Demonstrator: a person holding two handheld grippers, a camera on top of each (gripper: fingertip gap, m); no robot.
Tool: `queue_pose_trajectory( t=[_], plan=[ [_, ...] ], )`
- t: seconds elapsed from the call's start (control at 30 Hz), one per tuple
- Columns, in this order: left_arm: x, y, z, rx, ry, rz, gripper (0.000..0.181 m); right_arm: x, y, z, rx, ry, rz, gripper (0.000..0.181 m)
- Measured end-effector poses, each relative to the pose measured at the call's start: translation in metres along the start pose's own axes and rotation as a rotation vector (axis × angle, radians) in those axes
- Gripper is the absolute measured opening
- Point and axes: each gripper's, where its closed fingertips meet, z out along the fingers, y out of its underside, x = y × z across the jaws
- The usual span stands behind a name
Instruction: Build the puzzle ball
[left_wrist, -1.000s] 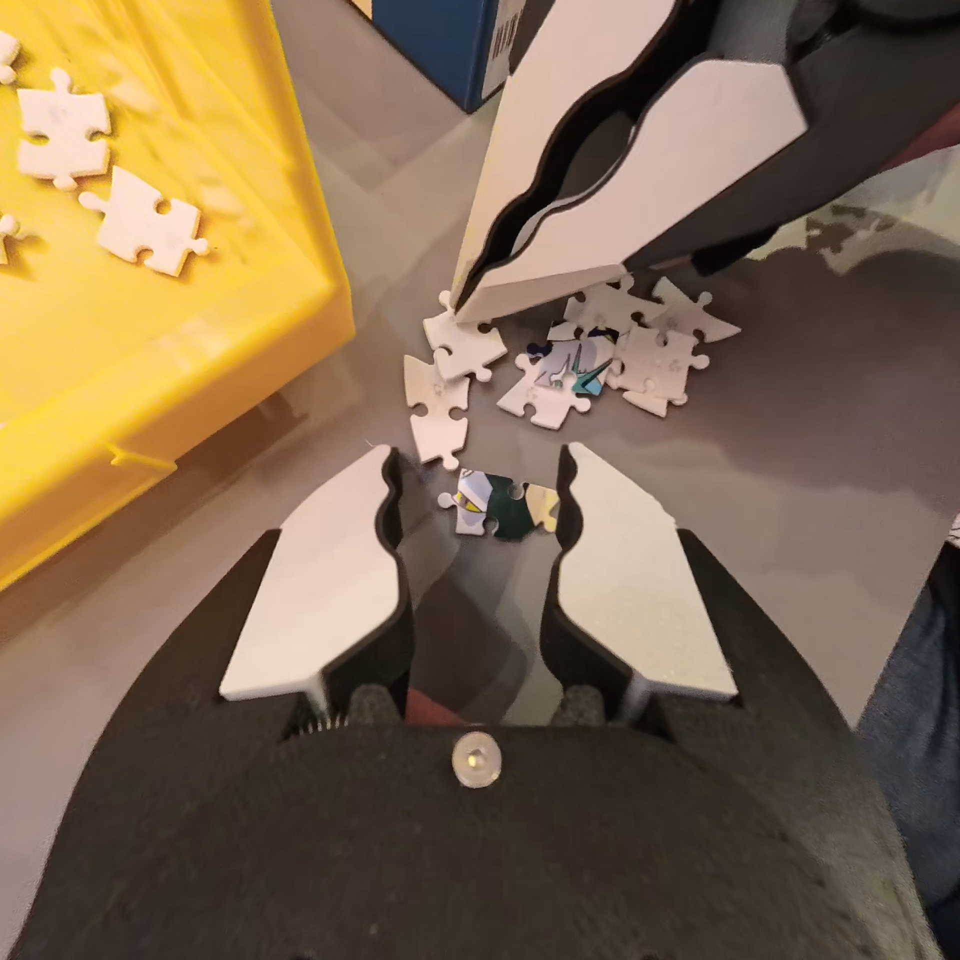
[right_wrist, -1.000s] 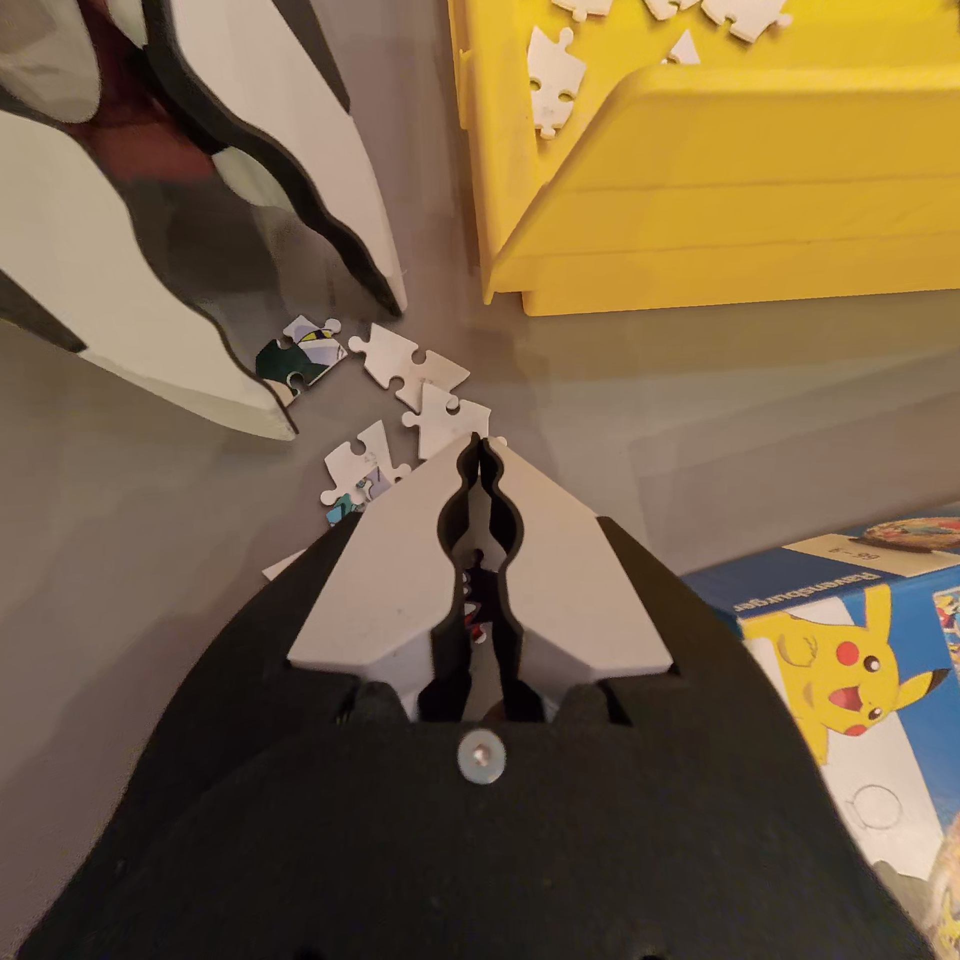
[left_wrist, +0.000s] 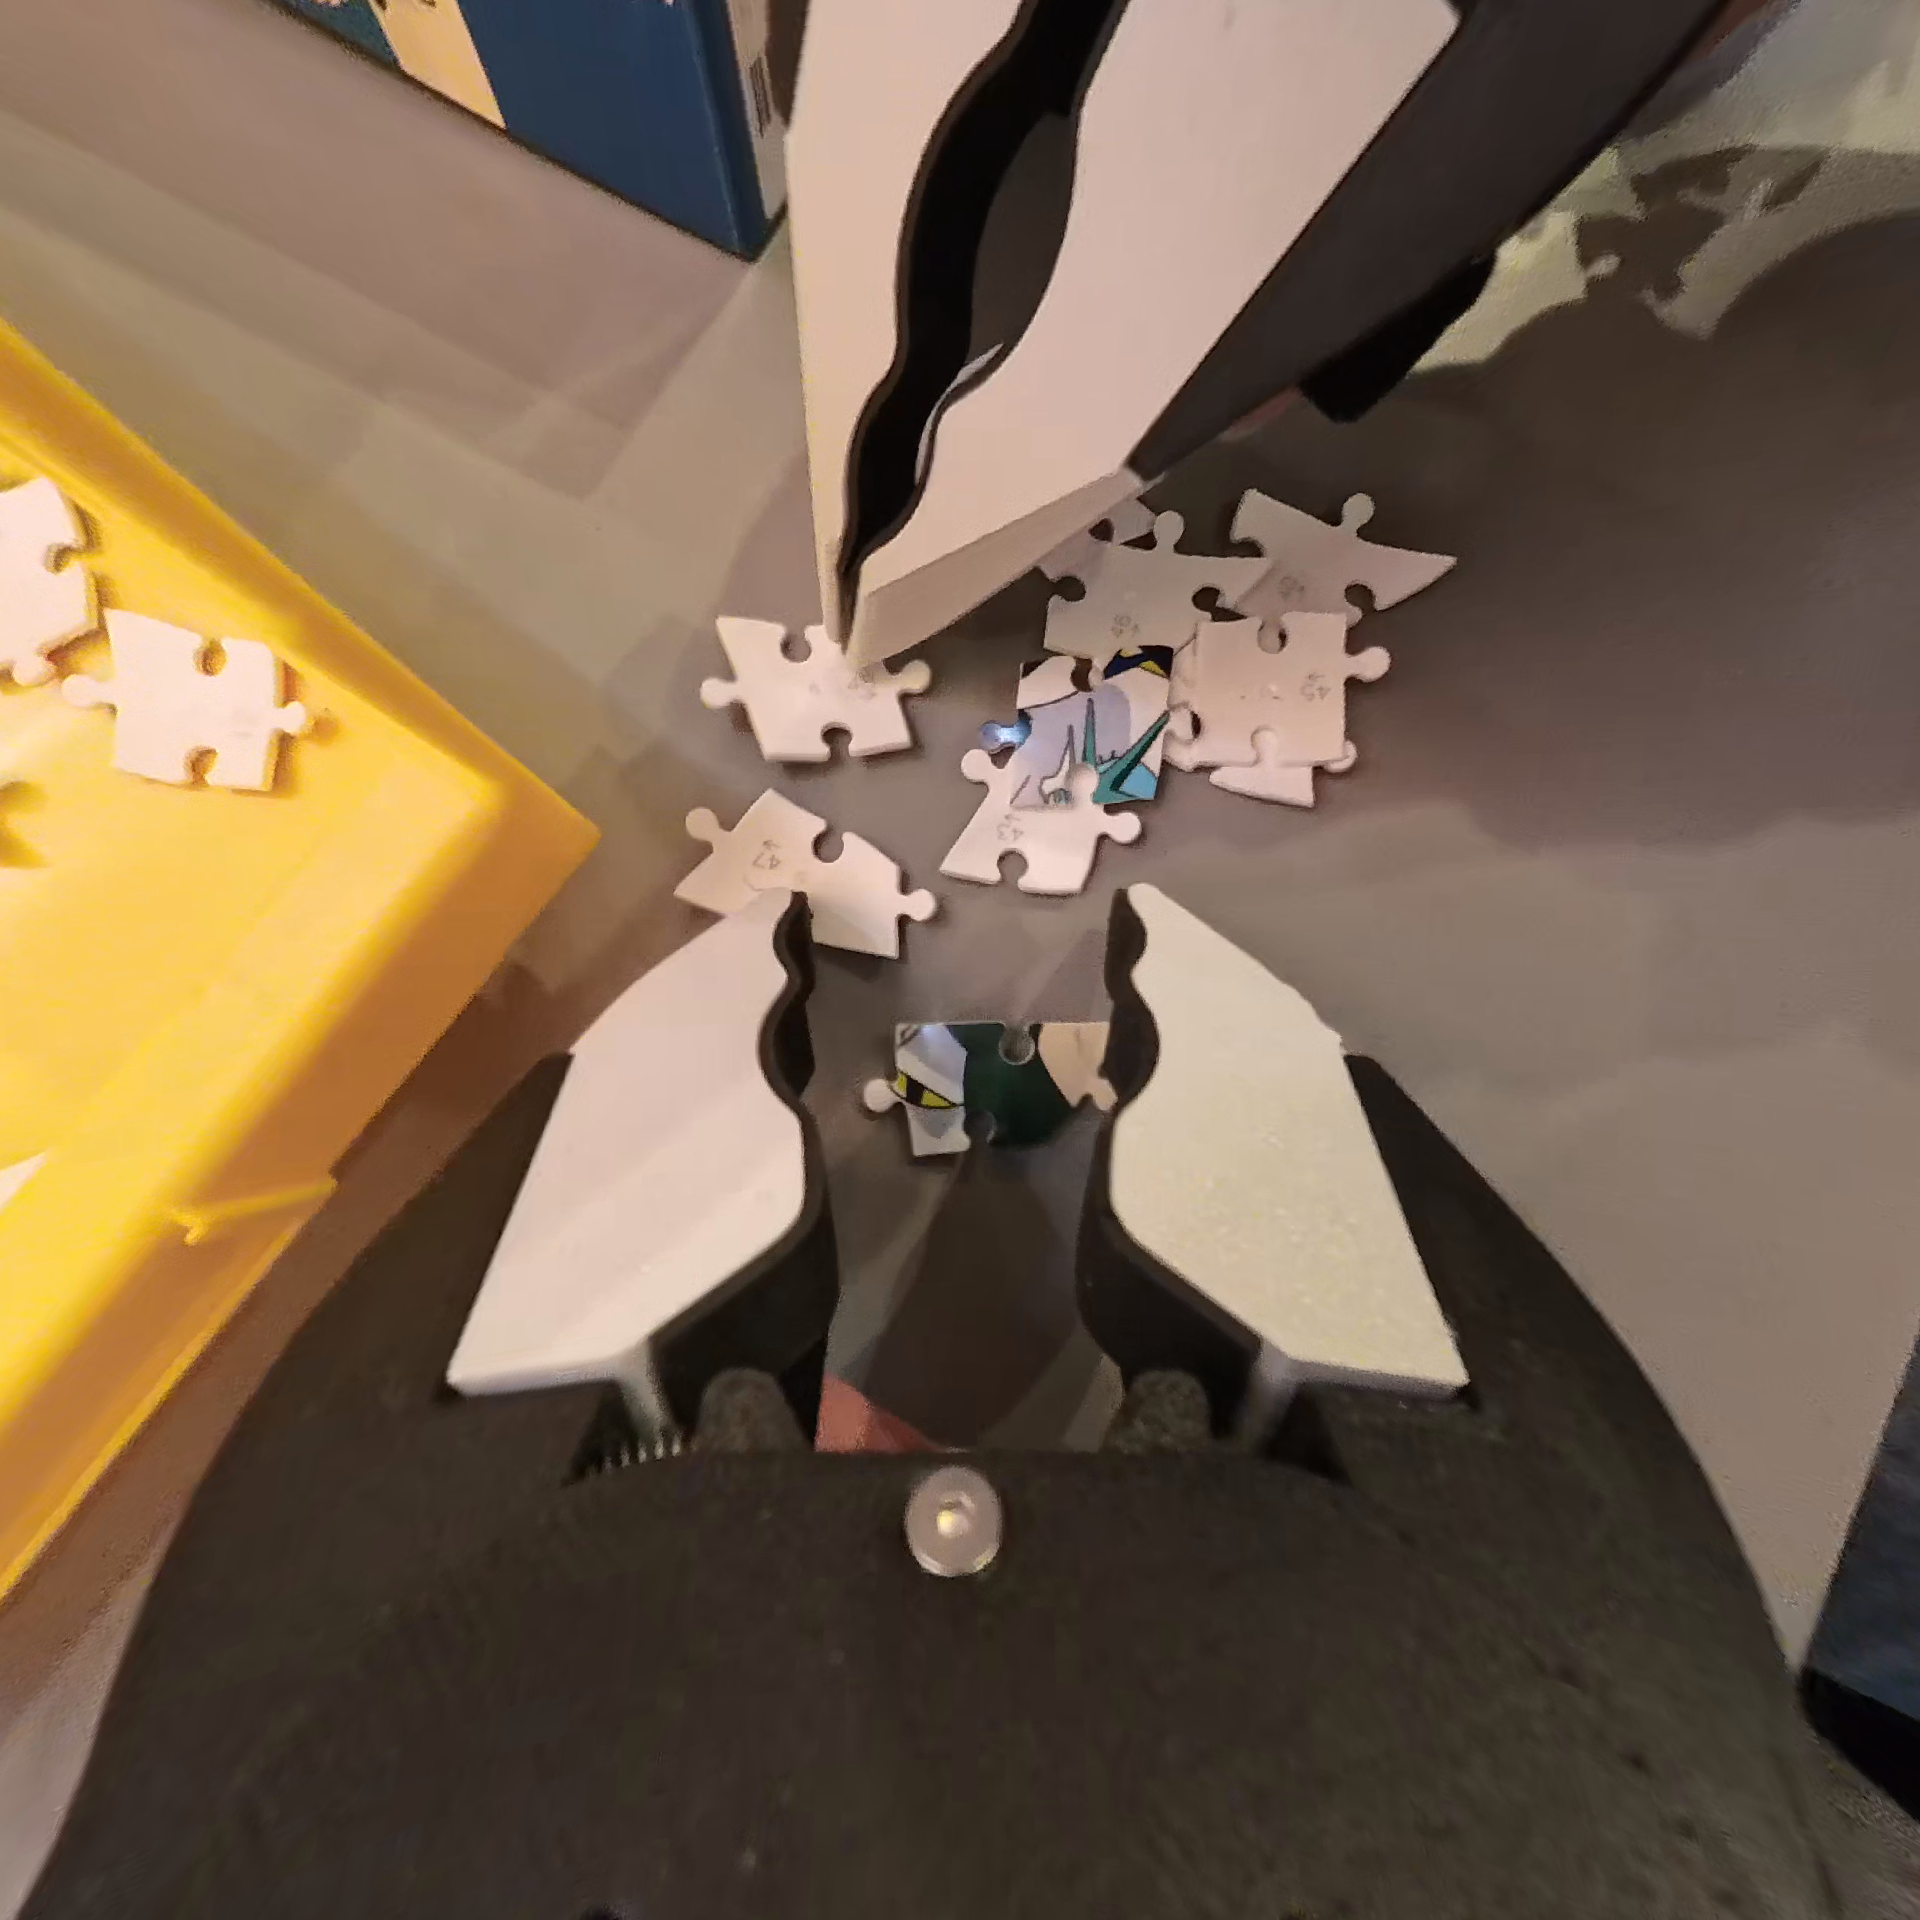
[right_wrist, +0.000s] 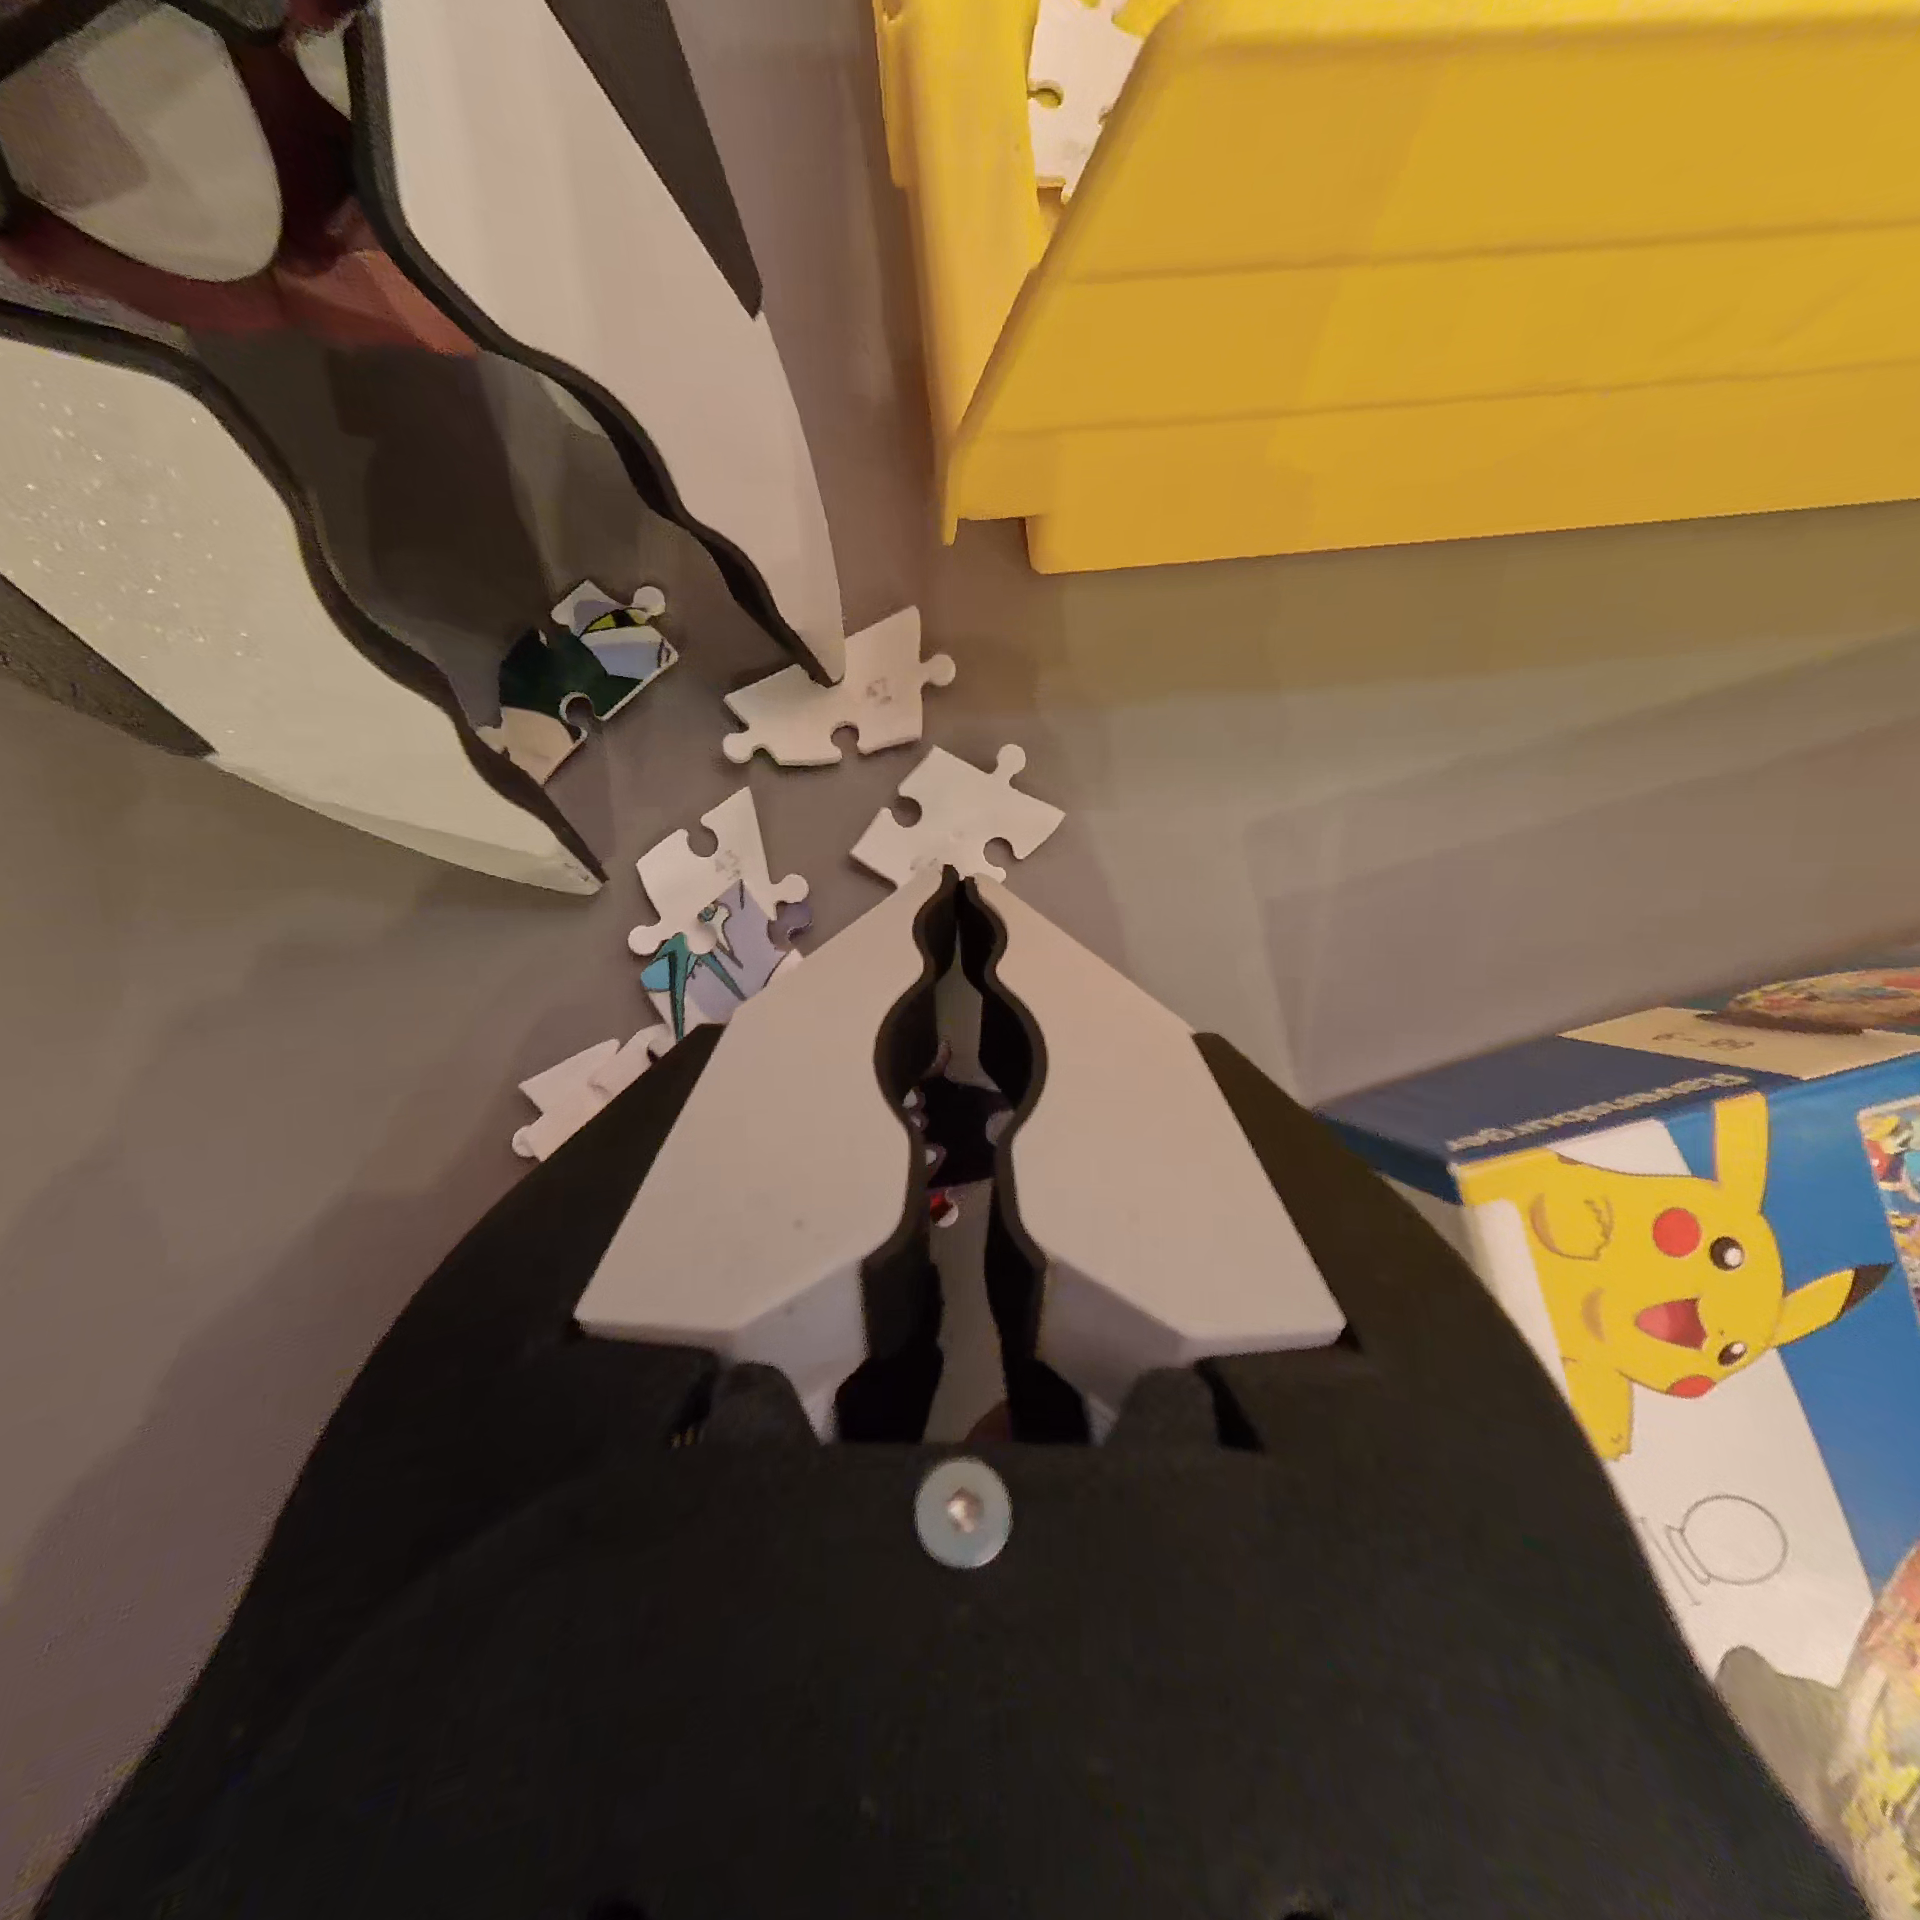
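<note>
In the left wrist view, the left tool (left_wrist: 956, 914) hangs low over the grey table (left_wrist: 1558, 1039) with its two white fingers (left_wrist: 665, 1122) wide apart and nothing between them in a grip. On the table, in the gap between these fingers, lies a picture-side-up puzzle piece (left_wrist: 987, 1086) with dark green and pale colours; it is close to the right finger, but whether it touches I cannot tell. Just beyond the finger tips lie several white, face-down pieces: one (left_wrist: 800, 868) beside the left finger tip, one (left_wrist: 816, 691) further away, and a small heap (left_wrist: 1195, 675) to the right with one coloured piece (left_wrist: 1096, 727) on it. The right tool (left_wrist: 847, 613) comes down from the top, its fingers together, its tip on or just above the further white piece. A yellow bin (left_wrist: 260, 987) with more white pieces (left_wrist: 197, 712) in it stands at the left, and a blue box (left_wrist: 623, 104) behind.

In the right wrist view, the right tool (right_wrist: 954, 883) has its fingers pressed together at the tips, and a dark coloured piece (right_wrist: 951, 1132) is clamped further back between them. The tip is at the edge of a white piece (right_wrist: 961, 816). The left tool (right_wrist: 717, 769), open, is at the upper left, around the green piece (right_wrist: 582, 675); its farther finger tip touches another white piece (right_wrist: 842, 696). The yellow bin (right_wrist: 1455, 312) is at the upper right, the puzzle box (right_wrist: 1662, 1299) at the lower right.
</note>
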Motion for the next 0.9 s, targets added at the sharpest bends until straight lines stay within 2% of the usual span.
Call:
queue_pose_trajectory(
  t=[0.33,0.6,0.9],
  plan=[
    [0.003,-0.001,0.003,-0.033,0.058,0.184,0.046,0.009,-0.007,0.005,0.008,0.019,-0.025,0.000],
    [-0.007,0.000,-0.005,-0.062,0.034,0.232,0.046,0.009,-0.006,0.005,-0.002,0.019,-0.060,0.000],
    [-0.003,0.001,0.001,-0.092,0.087,0.263,0.049,0.010,-0.007,0.005,0.031,0.028,-0.046,0.000]
  ],
)
